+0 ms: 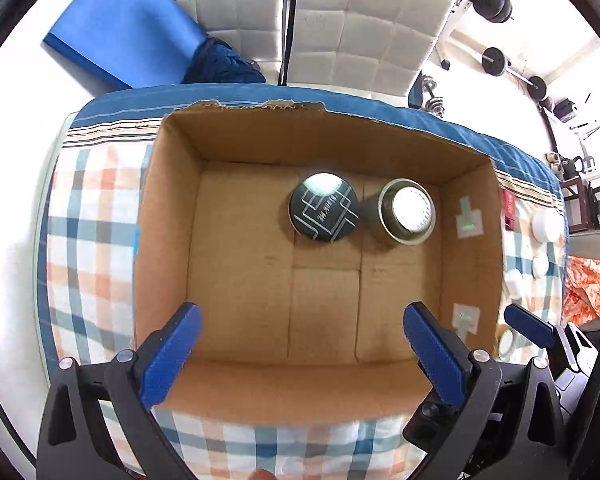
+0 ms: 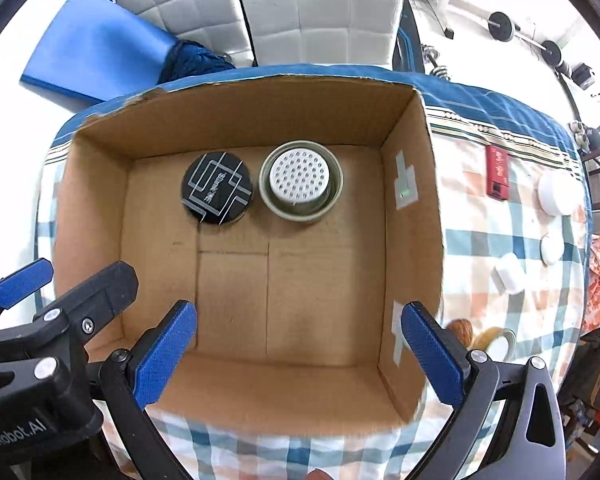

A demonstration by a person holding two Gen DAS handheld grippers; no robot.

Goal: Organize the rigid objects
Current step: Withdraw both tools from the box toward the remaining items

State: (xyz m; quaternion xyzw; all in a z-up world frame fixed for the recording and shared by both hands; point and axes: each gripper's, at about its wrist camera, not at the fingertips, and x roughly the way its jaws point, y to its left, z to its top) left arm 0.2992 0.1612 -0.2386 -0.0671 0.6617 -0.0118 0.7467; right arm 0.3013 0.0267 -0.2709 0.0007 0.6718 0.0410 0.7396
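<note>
An open cardboard box (image 1: 172, 200) (image 2: 412, 200) stands on a plaid tablecloth. Inside at the back stand a black jar with a white line pattern on its lid (image 1: 324, 212) (image 2: 218, 189) and, to its right, a grey tin with a white perforated top (image 1: 406, 212) (image 2: 300, 180). My left gripper (image 1: 300, 352) is open and empty above the box's near wall. My right gripper (image 2: 298, 354) is open and empty above the box's near right part. The left gripper's fingers (image 2: 20, 284) show at the left of the right wrist view.
To the right of the box on the cloth lie a red pack (image 2: 497, 176), several white round containers (image 2: 556, 196) (image 2: 508, 272) and a tape roll (image 2: 500, 340). White chairs (image 1: 360, 24) and a blue mat (image 1: 120, 28) stand behind the table. Barbells (image 1: 496, 60) lie on the floor at the far right.
</note>
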